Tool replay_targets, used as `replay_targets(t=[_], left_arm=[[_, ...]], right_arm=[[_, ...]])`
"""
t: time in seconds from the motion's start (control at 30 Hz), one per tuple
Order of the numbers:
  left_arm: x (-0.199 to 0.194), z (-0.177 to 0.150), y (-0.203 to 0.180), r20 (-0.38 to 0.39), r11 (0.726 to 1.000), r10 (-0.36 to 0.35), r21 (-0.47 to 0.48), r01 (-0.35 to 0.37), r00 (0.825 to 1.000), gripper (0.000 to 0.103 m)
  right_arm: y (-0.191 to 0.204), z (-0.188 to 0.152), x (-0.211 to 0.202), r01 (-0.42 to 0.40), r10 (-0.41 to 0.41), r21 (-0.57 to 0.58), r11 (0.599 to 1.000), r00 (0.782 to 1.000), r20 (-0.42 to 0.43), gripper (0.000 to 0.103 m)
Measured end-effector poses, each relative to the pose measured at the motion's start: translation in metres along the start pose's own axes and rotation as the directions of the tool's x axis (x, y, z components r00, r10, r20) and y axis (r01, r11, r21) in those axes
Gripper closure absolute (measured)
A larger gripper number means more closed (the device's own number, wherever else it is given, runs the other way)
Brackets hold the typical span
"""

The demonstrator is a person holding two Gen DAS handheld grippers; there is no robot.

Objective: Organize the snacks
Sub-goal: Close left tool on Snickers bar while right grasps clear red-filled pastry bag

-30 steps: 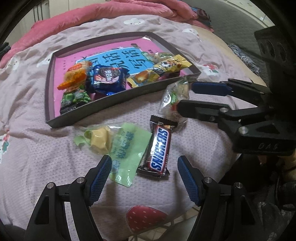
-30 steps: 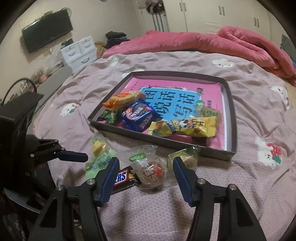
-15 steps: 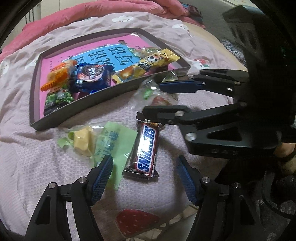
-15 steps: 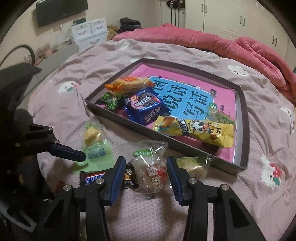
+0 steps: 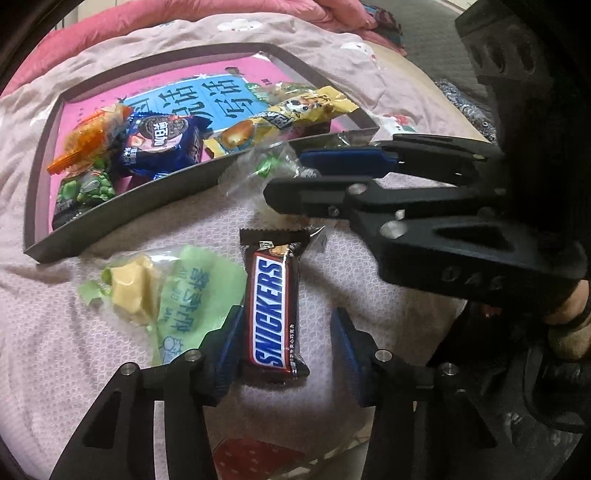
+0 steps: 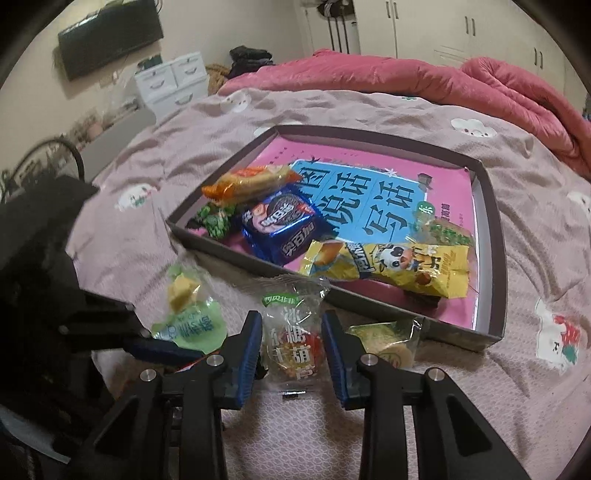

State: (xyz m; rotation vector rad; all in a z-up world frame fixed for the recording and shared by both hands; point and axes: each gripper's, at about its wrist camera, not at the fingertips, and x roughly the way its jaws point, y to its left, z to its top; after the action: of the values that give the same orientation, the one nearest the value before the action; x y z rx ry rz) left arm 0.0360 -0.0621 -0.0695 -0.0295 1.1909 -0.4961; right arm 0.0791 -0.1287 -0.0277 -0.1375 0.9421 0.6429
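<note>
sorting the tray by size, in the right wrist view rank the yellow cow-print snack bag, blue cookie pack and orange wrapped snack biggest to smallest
1. yellow cow-print snack bag
2. blue cookie pack
3. orange wrapped snack

The orange one lies farthest from the camera, so its rank is unsure.

**Bedroom with a pink bed**

A mauve bedspread (image 6: 369,122) with cartoon prints covers the bed; a pink quilt (image 6: 424,77) lies bunched at its far side. White wardrobes (image 6: 424,29) line the back wall. A dark TV (image 6: 110,33) hangs above white drawers (image 6: 173,81).
</note>
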Motion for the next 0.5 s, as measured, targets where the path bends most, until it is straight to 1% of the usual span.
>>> replay_targets(t=[0.2,0.27,0.37,0.43,0.5], left_arm=[[0.006,0.006,0.001,0.002,1.000,-0.013,-0.016,0.013,1.000,0.056],[0.008,0.009,0.004,0.005,0.999,-0.017,-0.040,0.017,1.000,0.058],[0.010,0.012,0.009,0.008,0.998,-0.018,-0.066,0.019,1.000,0.066],[0.010,0.011,0.012,0.011,0.997,-0.015,-0.075,0.016,1.000,0.074],[0.011,0.012,0.014,0.015,0.996,-0.023,-0.084,0.024,1.000,0.074]], right_arm=[[-0.003,0.003,-0.009,-0.029,0.027,0.035,0.999,0.999,0.043,0.069],[-0.006,0.003,-0.012,-0.040,0.037,0.050,0.998,0.998,0.060,0.069],[-0.007,0.004,-0.013,-0.040,0.037,0.053,0.998,0.997,0.065,0.069],[-0.006,0.003,-0.013,-0.026,0.024,0.041,0.999,0.998,0.053,0.069],[-0.003,0.003,-0.009,-0.016,0.015,0.025,1.000,0.999,0.038,0.069]])
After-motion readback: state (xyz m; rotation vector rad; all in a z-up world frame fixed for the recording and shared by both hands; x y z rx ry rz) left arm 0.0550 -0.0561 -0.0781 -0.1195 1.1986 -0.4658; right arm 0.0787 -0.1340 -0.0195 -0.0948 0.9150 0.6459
